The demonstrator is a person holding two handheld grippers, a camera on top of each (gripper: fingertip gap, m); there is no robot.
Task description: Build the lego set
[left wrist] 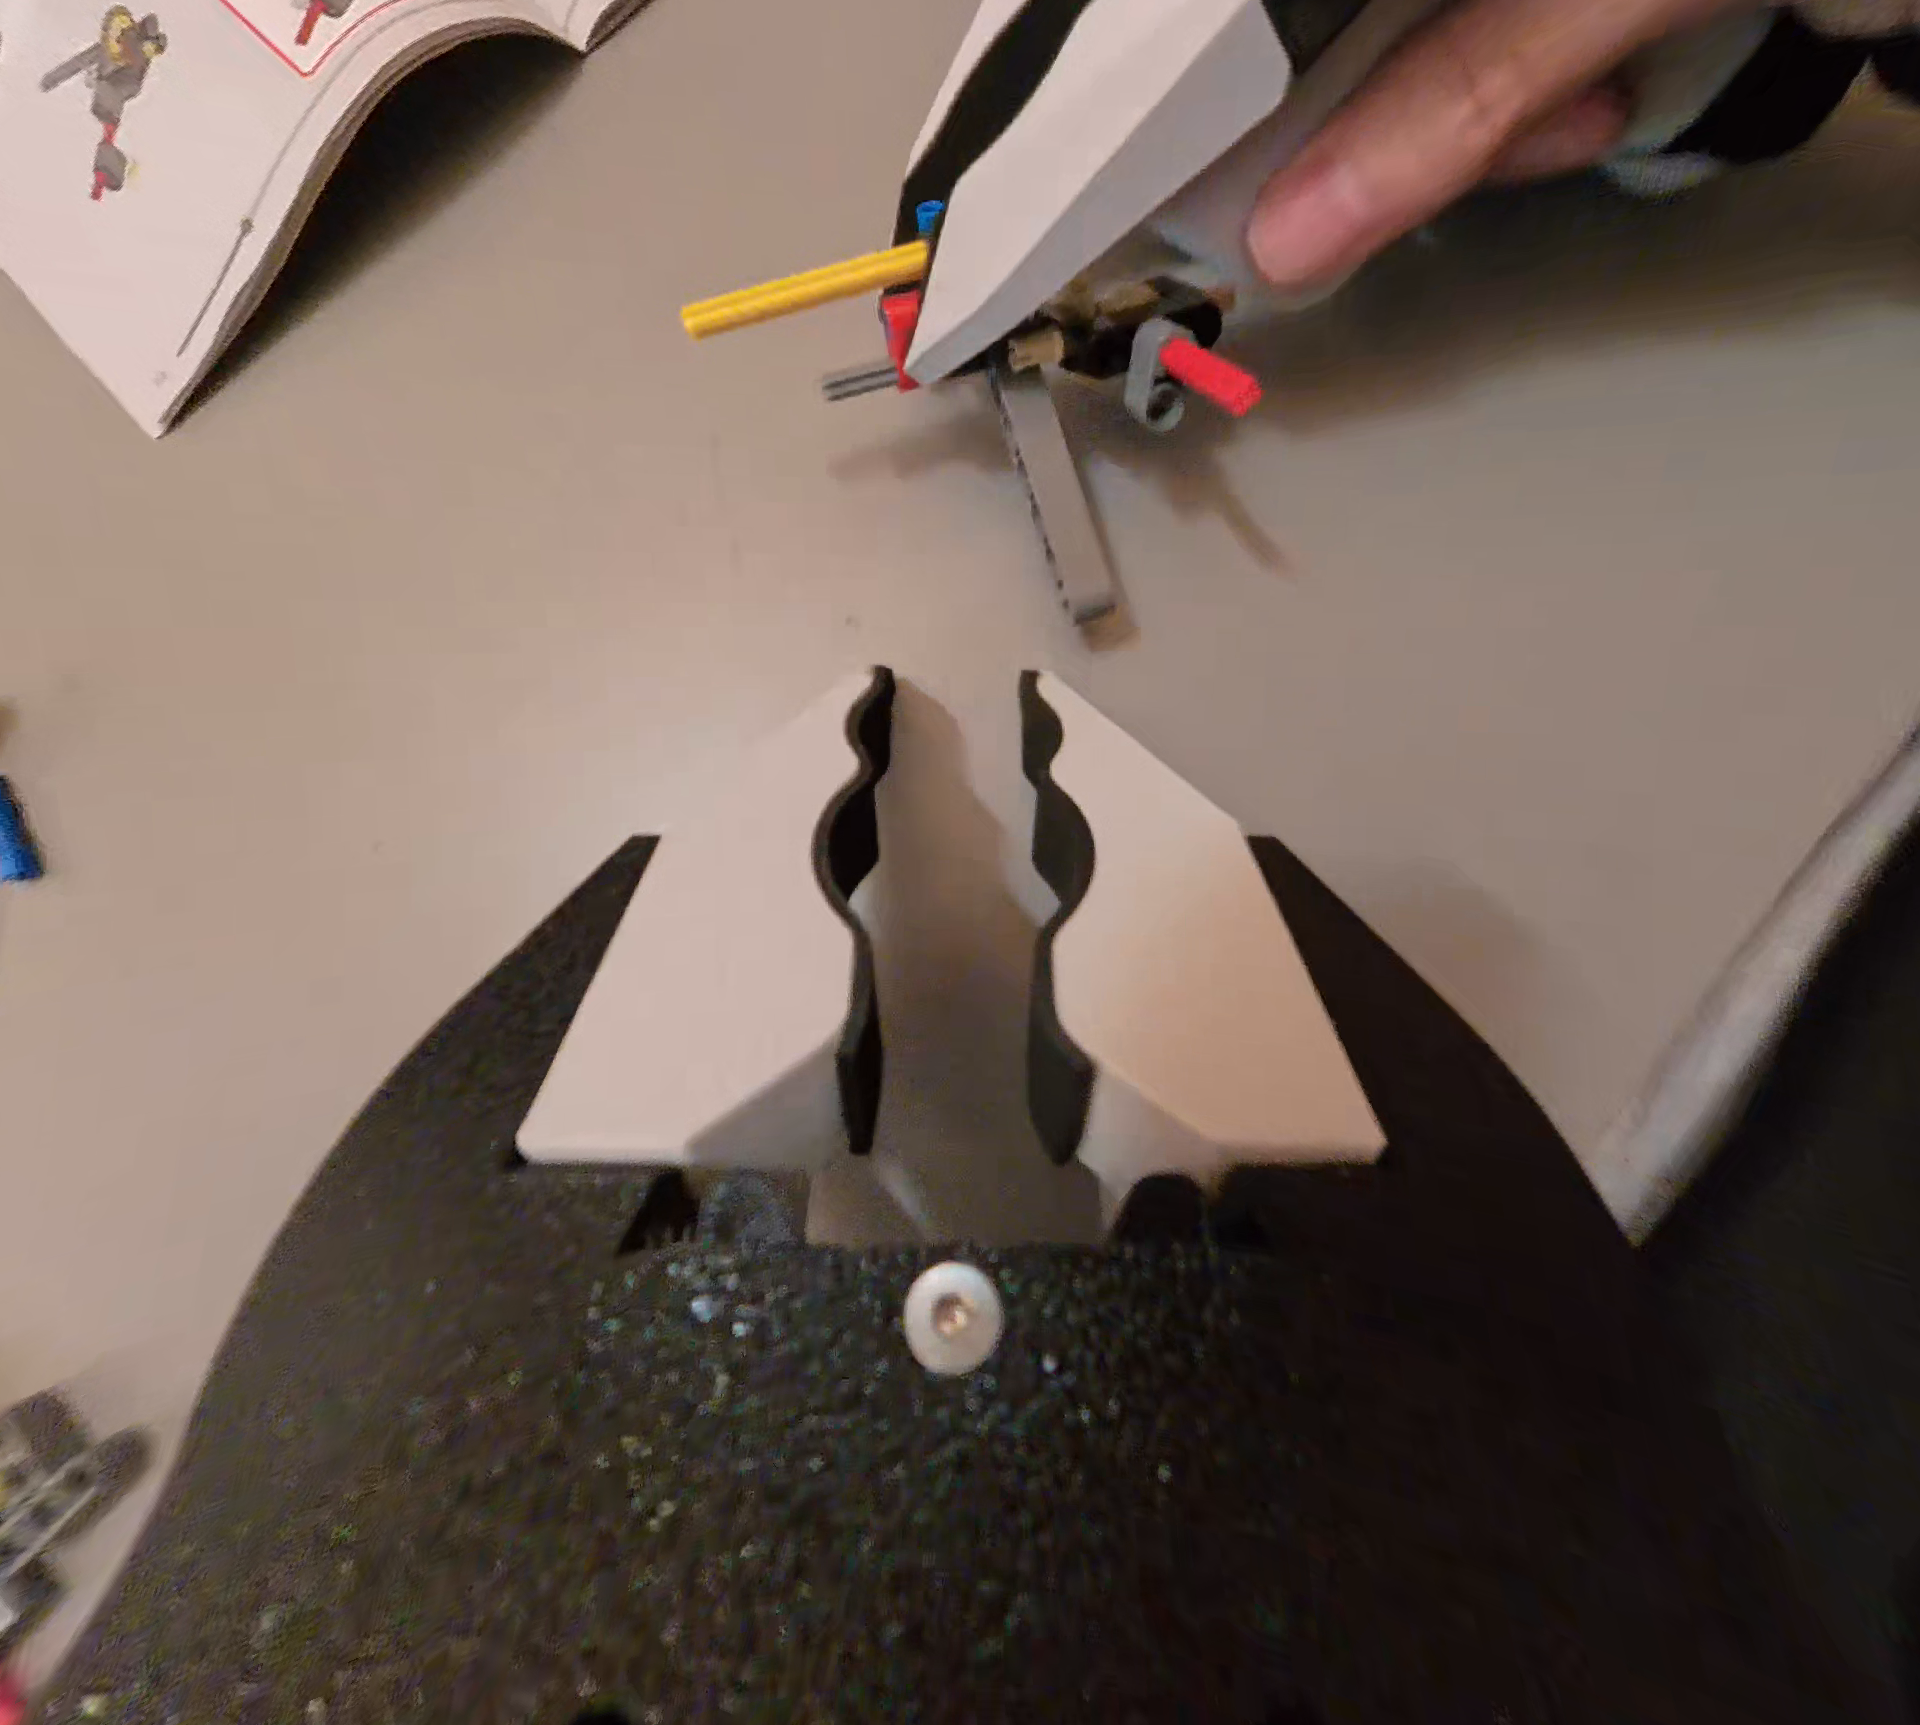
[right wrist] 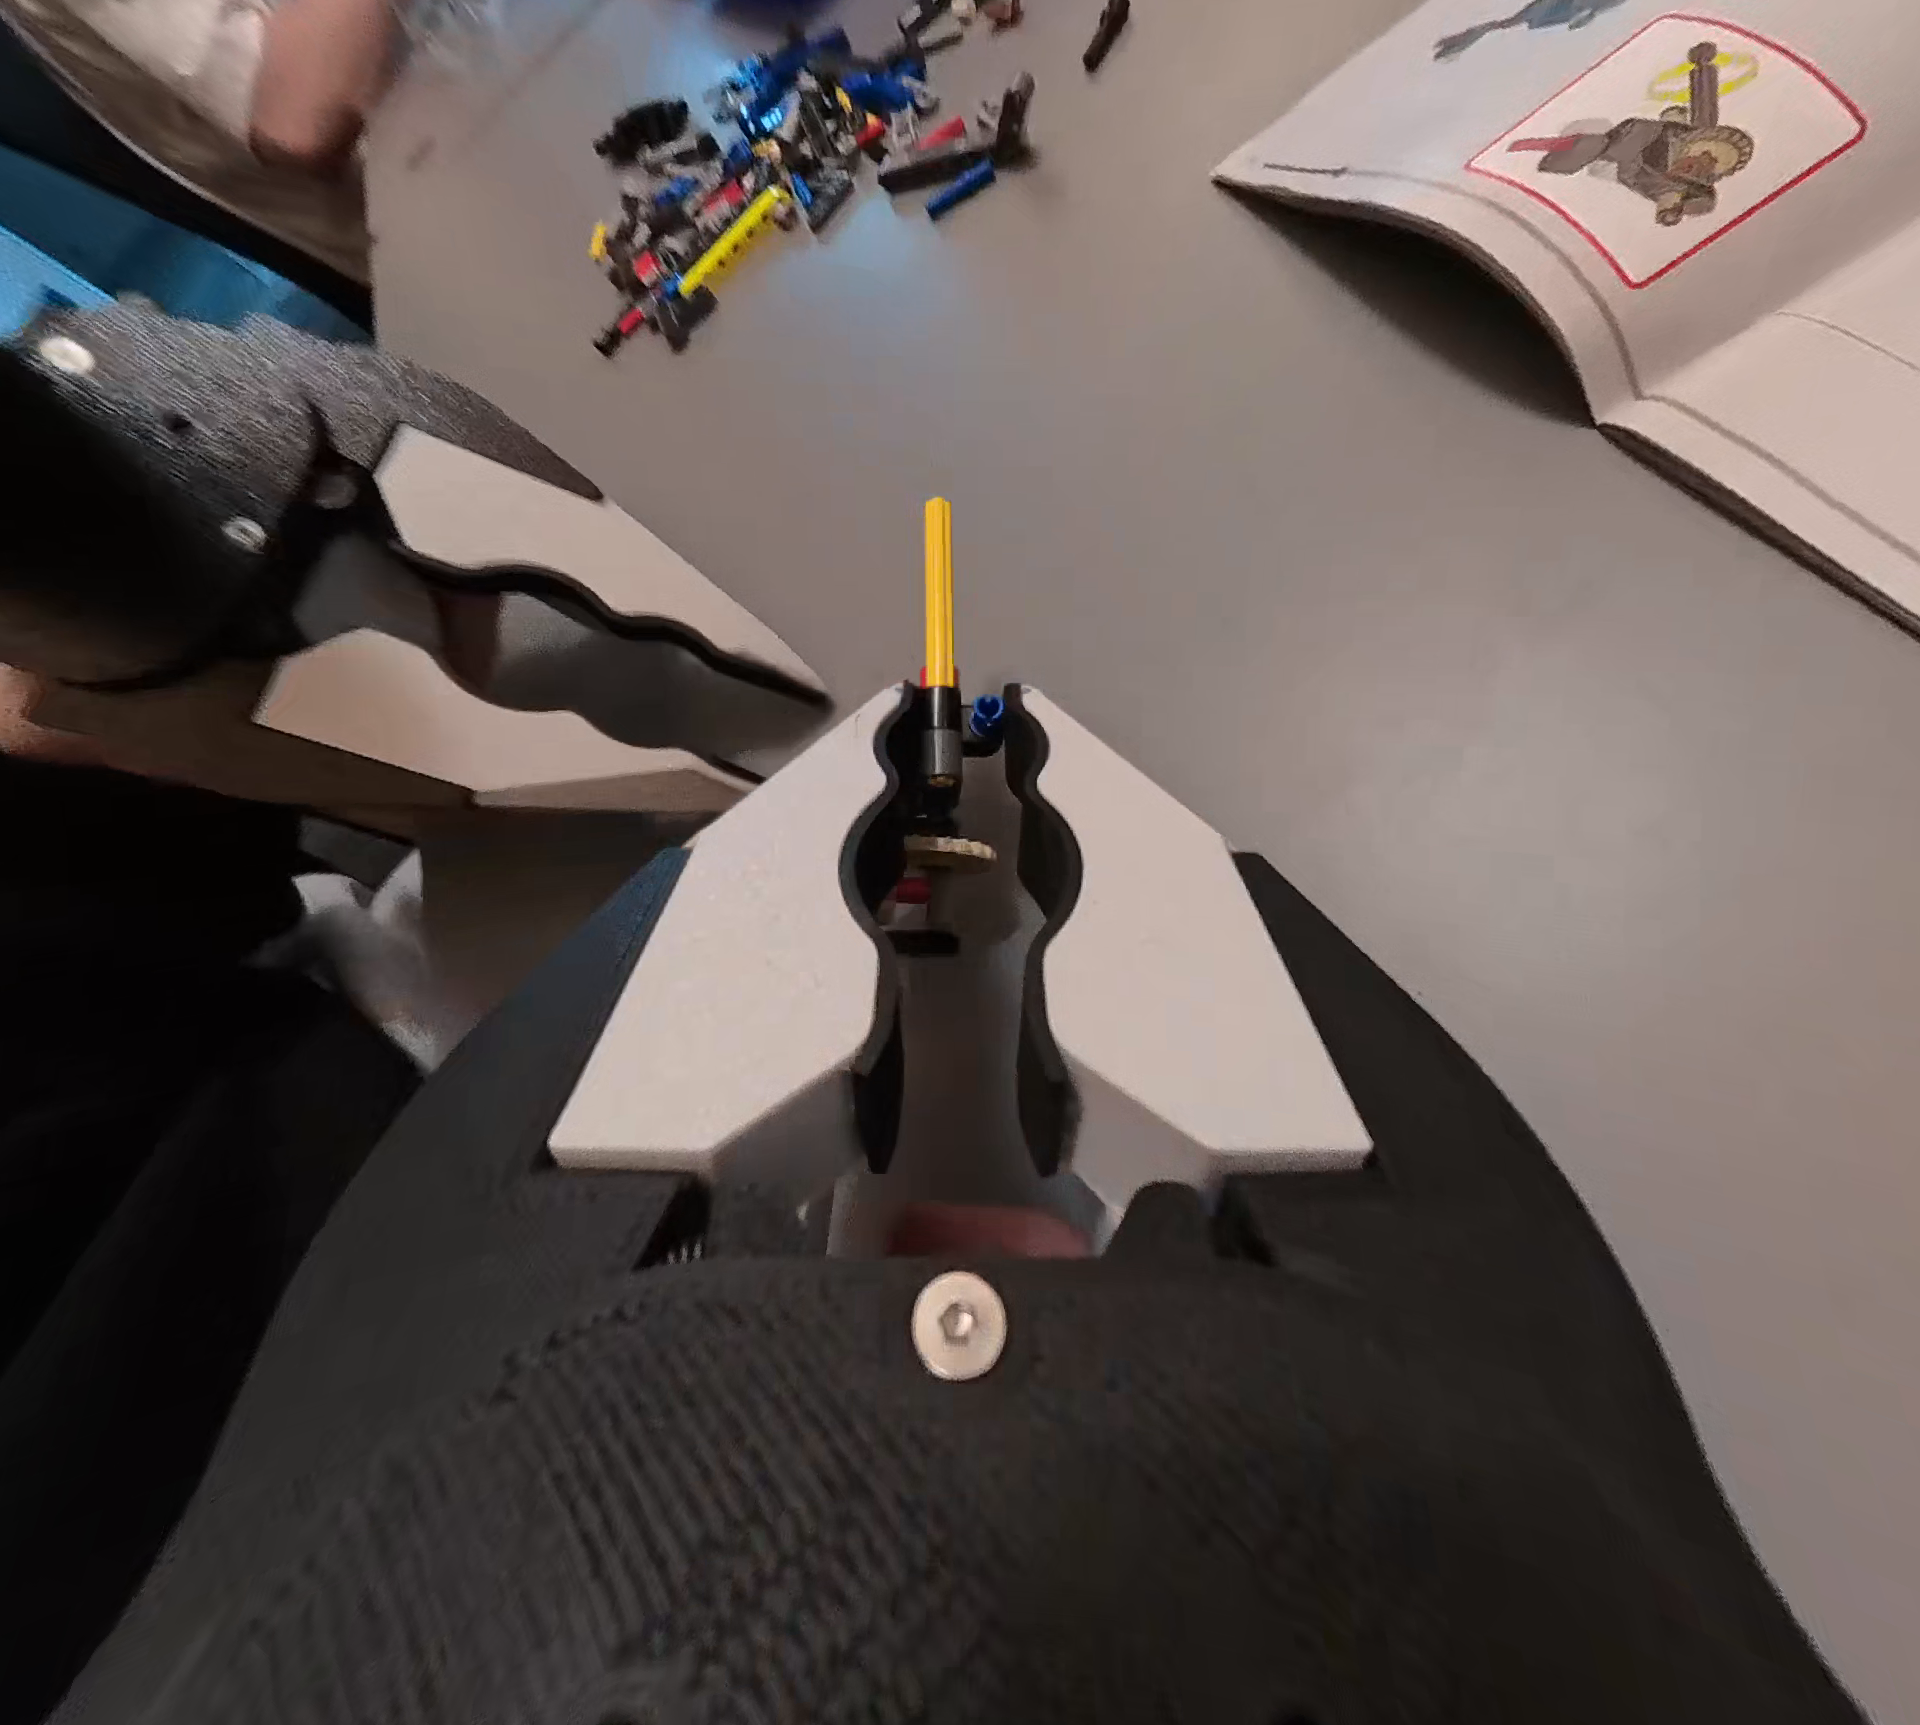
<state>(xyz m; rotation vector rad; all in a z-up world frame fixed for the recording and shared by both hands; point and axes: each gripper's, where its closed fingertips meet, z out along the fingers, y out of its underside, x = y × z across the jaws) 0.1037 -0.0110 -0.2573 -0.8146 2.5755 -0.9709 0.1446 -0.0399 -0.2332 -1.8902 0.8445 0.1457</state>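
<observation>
Matte grey table [right wrist: 1299, 636]; right gripper [right wrist: 956, 699] pinches ridged yellow axle assembly [right wrist: 938, 595].

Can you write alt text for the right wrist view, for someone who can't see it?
The right gripper clamps a small lego assembly with a yellow axle pointing forward over a grey table. Beyond lie loose pieces and an open instruction booklet.

Small lego assembly [left wrist: 1081, 335] with protruding yellow axle [left wrist: 805, 290], clamped above table.
</observation>
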